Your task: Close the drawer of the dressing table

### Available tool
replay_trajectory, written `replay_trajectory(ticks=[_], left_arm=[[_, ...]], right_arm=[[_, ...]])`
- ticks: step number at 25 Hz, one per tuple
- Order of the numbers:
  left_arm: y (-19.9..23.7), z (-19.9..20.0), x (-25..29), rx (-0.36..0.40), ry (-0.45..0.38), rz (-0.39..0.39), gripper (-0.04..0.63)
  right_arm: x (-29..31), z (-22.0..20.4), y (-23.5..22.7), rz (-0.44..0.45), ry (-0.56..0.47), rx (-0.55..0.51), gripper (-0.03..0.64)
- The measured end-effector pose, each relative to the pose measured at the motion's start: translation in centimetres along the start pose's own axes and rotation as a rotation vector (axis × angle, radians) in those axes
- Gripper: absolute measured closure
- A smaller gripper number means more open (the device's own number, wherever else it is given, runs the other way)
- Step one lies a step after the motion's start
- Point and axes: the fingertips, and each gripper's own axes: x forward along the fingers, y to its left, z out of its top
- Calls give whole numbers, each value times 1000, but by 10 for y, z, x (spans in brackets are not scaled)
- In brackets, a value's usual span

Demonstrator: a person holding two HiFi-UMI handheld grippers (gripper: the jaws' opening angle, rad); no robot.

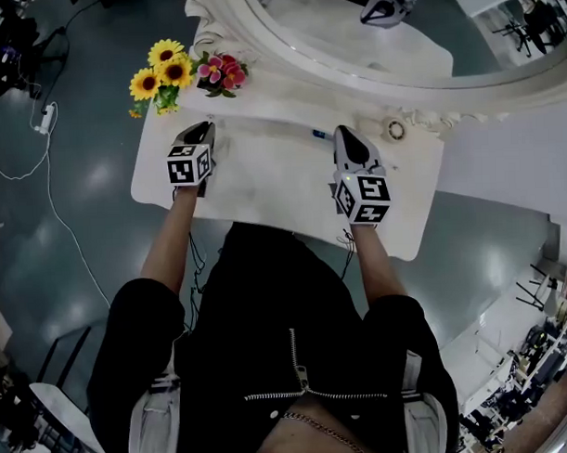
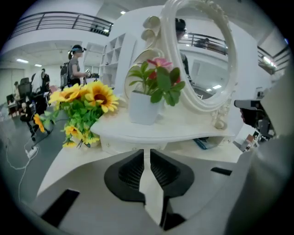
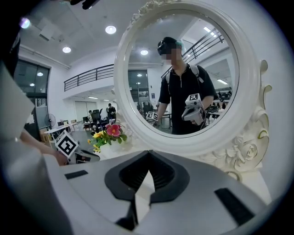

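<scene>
while the person stands at the near edge of the white dressing table (image 1: pixel 264 189), sunflowers (image 1: pixel 163 71) sit at the far left corner of its surface, with a pot of pink flowers (image 1: pixel 221 73) just beside them. the left claw (image 1: pixel 204 129) is held over the left side, its jaws a narrow slit apart with nothing between them. just beyond its tips, the drawer (image 2: pixel 120 146) front looks flush under the raised ledge. a blue object (image 2: pixel 203 143) lies in the recess further right. the right claw (image 1: pixel 341 132) points at the oval mirror (image 3: pixel 183 143), jaws together and empty.
</scene>
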Motion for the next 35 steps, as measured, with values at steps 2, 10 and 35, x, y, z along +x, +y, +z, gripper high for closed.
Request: replay_trajectory(ticks=[2, 10, 35], left_arm=[[-14, 11, -12, 65, -29, -3, 554], [-77, 65, -56, 236, -164, -25, 571], [-203, 142, -139, 335, -430, -130, 574]], right_arm=[[-7, 3, 4, 7, -12, -30, 611], [-39, 17, 3, 10, -88, -39, 611], [-126, 44, -25, -60, -240, -93, 615]])
